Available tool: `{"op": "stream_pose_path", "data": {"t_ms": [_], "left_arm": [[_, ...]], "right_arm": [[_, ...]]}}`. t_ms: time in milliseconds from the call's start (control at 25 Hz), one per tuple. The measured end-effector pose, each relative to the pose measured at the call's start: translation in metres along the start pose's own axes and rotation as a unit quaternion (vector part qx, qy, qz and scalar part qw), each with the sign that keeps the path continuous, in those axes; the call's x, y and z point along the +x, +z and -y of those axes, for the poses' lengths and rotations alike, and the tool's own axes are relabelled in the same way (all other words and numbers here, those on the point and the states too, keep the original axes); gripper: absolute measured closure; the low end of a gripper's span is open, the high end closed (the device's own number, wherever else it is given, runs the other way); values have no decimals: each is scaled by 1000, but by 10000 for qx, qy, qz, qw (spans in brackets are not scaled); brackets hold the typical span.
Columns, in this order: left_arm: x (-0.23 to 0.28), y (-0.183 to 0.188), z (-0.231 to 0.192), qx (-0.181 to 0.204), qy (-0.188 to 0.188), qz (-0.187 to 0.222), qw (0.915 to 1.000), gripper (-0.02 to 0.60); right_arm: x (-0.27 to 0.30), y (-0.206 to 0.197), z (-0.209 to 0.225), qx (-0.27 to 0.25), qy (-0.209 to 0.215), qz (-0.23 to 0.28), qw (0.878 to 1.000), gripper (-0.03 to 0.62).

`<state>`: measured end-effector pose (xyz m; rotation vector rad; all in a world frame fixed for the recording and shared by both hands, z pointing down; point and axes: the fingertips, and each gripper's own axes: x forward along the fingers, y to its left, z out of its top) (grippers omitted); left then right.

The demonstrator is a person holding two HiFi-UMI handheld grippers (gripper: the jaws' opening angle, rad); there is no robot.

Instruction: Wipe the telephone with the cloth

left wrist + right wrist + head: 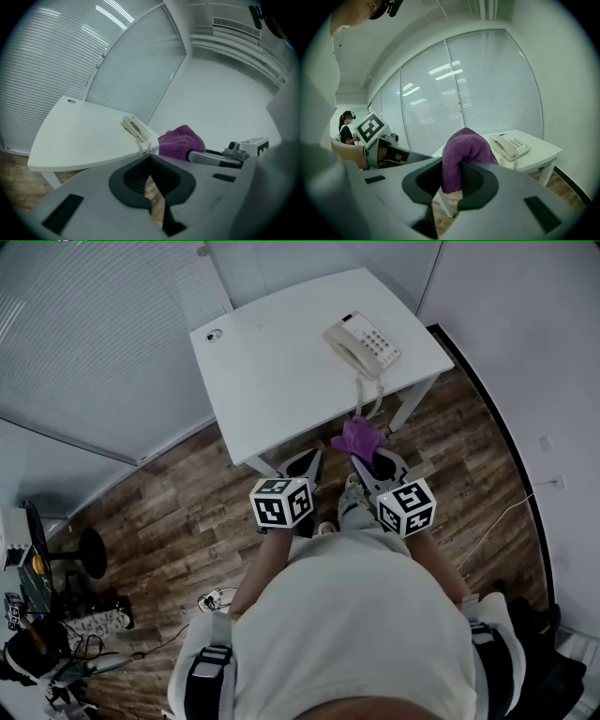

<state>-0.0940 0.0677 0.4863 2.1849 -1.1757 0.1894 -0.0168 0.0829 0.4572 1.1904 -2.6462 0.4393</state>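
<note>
The brown wood floor (178,521) was the biggest thing, and it ran under everything. Long window blinds (94,324) covered the wall on the left. A white table (281,362) stood in the corner of the room, in front of the person. The person (356,634) wore a light top and held one tool in each hand, both short of the table's near edge.

The left gripper (307,463) pointed at the table. Its two fingers were pressed together at the tips, and nothing was between them. The right gripper (370,465) was just beside it. Its fingers were squeezed on the purple cloth (358,437). The cloth stuck up out of the fingers in a soft lump and flopped over them. It hung in the air near the table's edge and did not touch the table.

The cream telephone (364,345) sat flat on the right end of the table, with its handset lying in place on top. It was well apart from the cloth. Its curly cord (367,395) went over the near edge of the table and dangled just above the cloth.
</note>
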Motion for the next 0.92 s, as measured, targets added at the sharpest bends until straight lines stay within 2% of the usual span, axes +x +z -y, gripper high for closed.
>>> {"op": "stream_pose_path", "data": {"t_ms": [920], "left_arm": [[10, 3, 2, -128, -61, -16, 9999, 560]], "right_arm": [[2, 3, 8, 93, -13, 105, 9999, 507]]}}
